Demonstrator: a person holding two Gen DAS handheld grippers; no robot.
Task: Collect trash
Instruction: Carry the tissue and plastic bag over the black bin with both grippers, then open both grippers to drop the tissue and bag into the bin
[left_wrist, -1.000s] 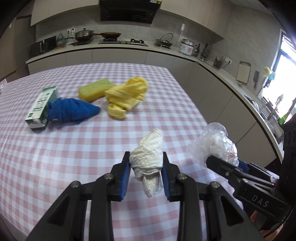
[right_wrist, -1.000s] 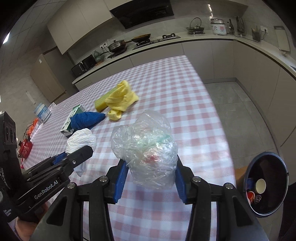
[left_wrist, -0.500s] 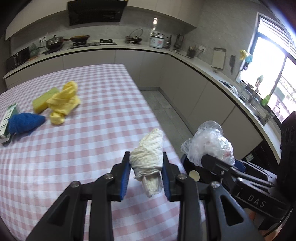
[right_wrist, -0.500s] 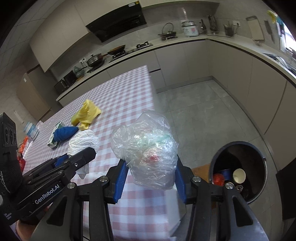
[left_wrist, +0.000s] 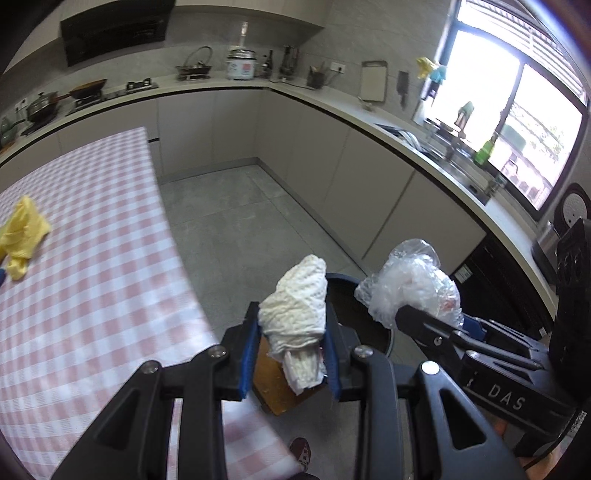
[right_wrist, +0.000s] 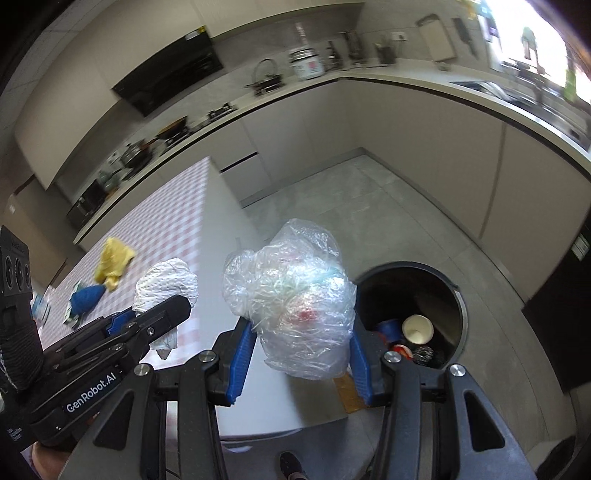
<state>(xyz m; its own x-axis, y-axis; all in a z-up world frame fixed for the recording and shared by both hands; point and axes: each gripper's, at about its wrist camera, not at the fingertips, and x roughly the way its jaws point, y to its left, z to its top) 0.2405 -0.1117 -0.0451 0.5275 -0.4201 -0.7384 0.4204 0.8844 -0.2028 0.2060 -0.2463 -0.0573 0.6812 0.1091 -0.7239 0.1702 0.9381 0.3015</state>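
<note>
You are well into the carry and close to the drop: your left gripper (left_wrist: 291, 354) is clamped on a crumpled white paper towel (left_wrist: 295, 317), and your right gripper (right_wrist: 301, 354) is closed around a ball of clear plastic bag (right_wrist: 295, 299) with something reddish and greenish showing through it. Both loads hang off the table edge, over the floor, with the round black trash bin (right_wrist: 456, 295) just to the right of the plastic wad in the right wrist view; in the left wrist view the towel sits in front of the bin's near rim. Neither piece is in the bin, so the release of both is what I judge to be left for this trip. The bin already holds rubbish: a pale paper cup (right_wrist: 416, 328) lying mouth-up, something blue (right_wrist: 388, 326) beside it, and a red-and-white scrap (right_wrist: 402, 349) lower down (I cannot say what the blue and red pieces are). Back on the pink checked table (left_wrist: 92, 295) a yellow cloth (right_wrist: 112, 260), a blue cloth (right_wrist: 86, 297) and a small green-and-white carton (right_wrist: 72, 315) are there; whether any of them counts as trash I cannot tell.
</note>
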